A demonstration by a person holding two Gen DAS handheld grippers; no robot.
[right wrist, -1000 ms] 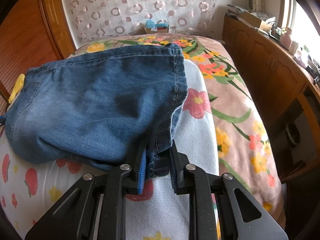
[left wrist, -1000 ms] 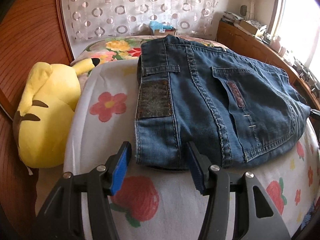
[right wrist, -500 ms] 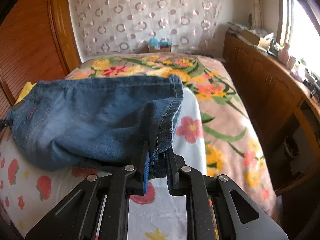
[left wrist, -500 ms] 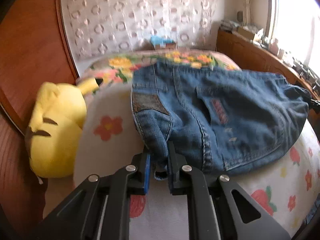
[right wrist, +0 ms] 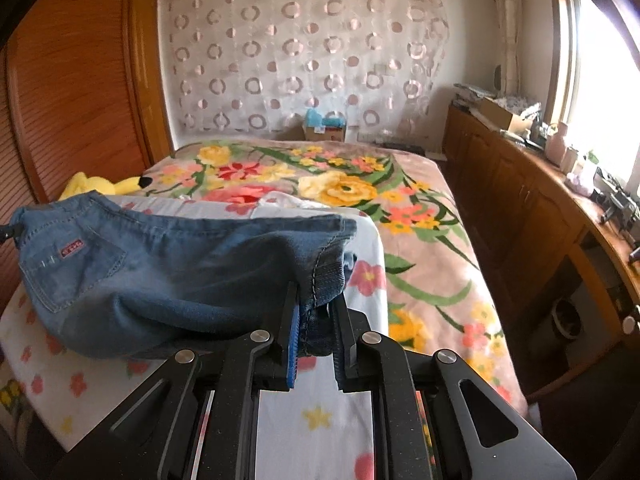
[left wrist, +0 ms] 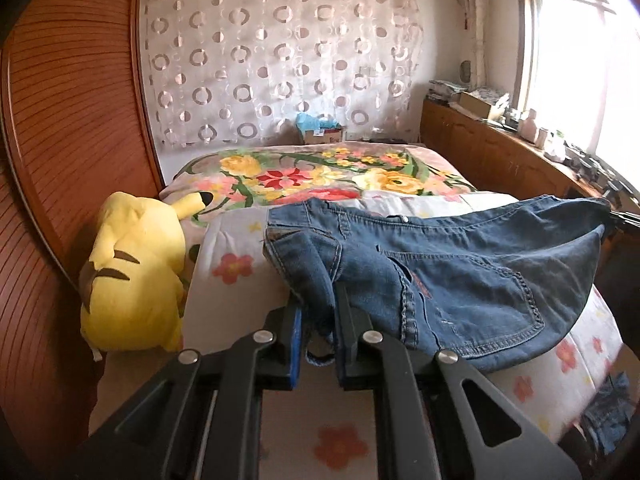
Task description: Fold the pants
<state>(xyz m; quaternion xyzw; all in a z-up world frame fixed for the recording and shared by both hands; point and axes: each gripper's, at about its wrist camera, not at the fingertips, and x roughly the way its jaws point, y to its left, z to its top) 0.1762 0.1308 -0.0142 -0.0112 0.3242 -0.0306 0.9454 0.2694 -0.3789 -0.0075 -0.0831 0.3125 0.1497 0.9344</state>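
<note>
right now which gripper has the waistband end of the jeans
The left gripper: it pinches the jeans beside the belt loops. The right gripper holds the opposite end.

The right gripper (right wrist: 316,320), black with blue pads, was clamped on a bunched hem edge of the folded blue denim pants (right wrist: 168,276), its jaws nearly together with the fabric pinched between them. The pants hung lifted at that near corner and sagged leftward over a white quilt printed with red and yellow flowers (right wrist: 368,272). A back pocket with a small red label (right wrist: 71,249) faced the camera at the left. Beyond lay a pink bedspread with large yellow and red flowers (right wrist: 412,216). A yellow plush toy (right wrist: 104,186) rested near the wooden louvred wardrobe (right wrist: 72,92). A sheer curtain with ring patterns (right wrist: 304,52) covered the far wall.
</note>
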